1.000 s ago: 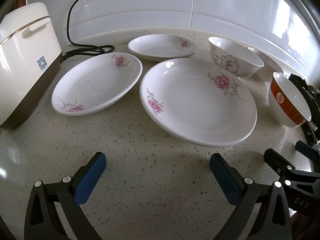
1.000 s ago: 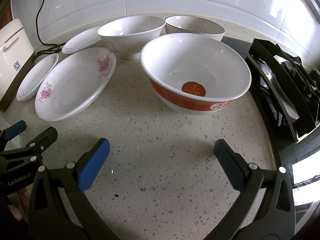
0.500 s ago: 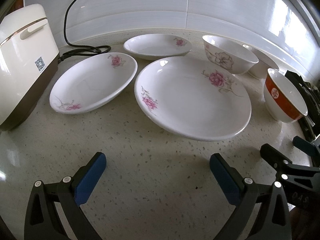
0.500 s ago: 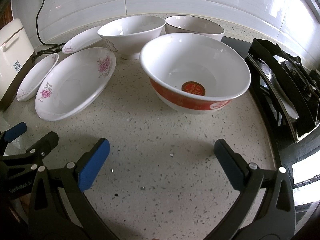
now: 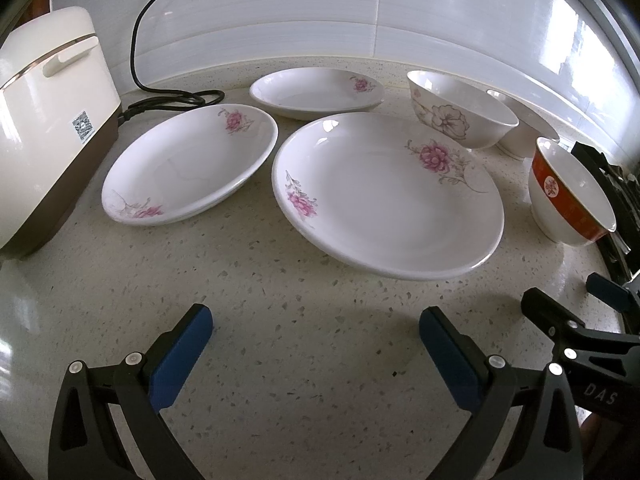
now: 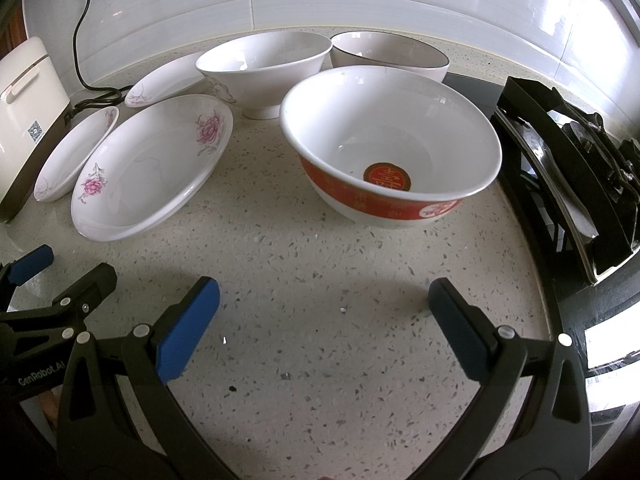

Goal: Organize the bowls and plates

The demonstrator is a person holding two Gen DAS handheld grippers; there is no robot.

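Grippers came first in both views: your left gripper (image 5: 316, 334) and right gripper (image 6: 324, 308) hung low over the front edge of the counter (image 5: 300, 360), side by side, each with its jaws spread wide and nothing between them. Just beyond your left one lay the large plate (image 5: 388, 196); to its left sat a second plate (image 5: 188, 164) close to the rice cooker (image 5: 44, 120), and a third plate (image 5: 316, 90) lay behind, toward the back edge. Straight ahead of your right gripper stood the red-banded bowl (image 6: 390, 148), close to the stove (image 6: 568, 168) at the right edge. Behind it stood the flowered bowl (image 6: 264, 68) and a dark-rimmed bowl (image 6: 390, 54) near the tiled wall. Nothing was stacked yet: three plates and three bowls each stood separately, so I judge you had the whole sorting left to do.
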